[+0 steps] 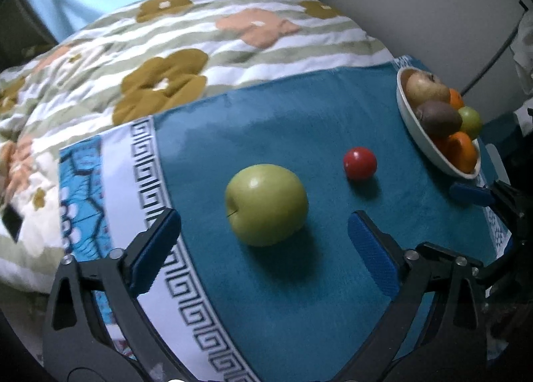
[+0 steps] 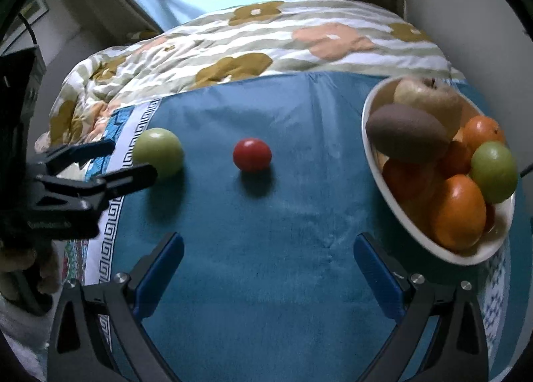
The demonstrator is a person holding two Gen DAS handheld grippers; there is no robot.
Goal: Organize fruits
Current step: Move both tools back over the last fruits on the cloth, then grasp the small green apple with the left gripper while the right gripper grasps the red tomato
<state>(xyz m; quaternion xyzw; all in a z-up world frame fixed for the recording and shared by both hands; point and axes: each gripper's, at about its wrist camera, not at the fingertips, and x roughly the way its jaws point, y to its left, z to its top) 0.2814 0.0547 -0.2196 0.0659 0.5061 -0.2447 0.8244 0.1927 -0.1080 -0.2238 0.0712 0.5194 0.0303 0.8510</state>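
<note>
**Two fruits loose on the teal cloth, both your grippers released**

On your far left, the flowered quilt (image 1: 160,59) lies bunched behind the teal cloth (image 1: 266,298), whose white key-pattern border (image 1: 180,282) runs along its left edge.

Your left gripper (image 1: 263,225) is spread wide and holds nothing. Its left pad sits over the patterned border, its right pad over plain teal. The green apple (image 1: 266,203) rests on the cloth just ahead of the gap between the two fingers, touching neither. In the right wrist view the same gripper (image 2: 133,157) comes in from the left edge, with the green apple (image 2: 159,152) just beyond its fingertips.

Further right, the small red fruit (image 1: 360,163) sits alone on the teal, apart from the apple and from the bowl. From your right wrist it (image 2: 252,154) lies near the middle of the cloth, well ahead of your fingers.

Your right gripper (image 2: 268,260) is also released, its blue pads wide apart over bare cloth with nothing between them. One of its blue fingertips (image 1: 469,193) shows at the right edge of the left wrist view, just below the bowl.

At far right the white bowl (image 2: 376,182) stands on the cloth, piled with a brown kiwi (image 2: 406,142), a tan pear-like fruit (image 2: 429,99), several oranges (image 2: 458,212) and a small green fruit (image 2: 494,172).
</note>
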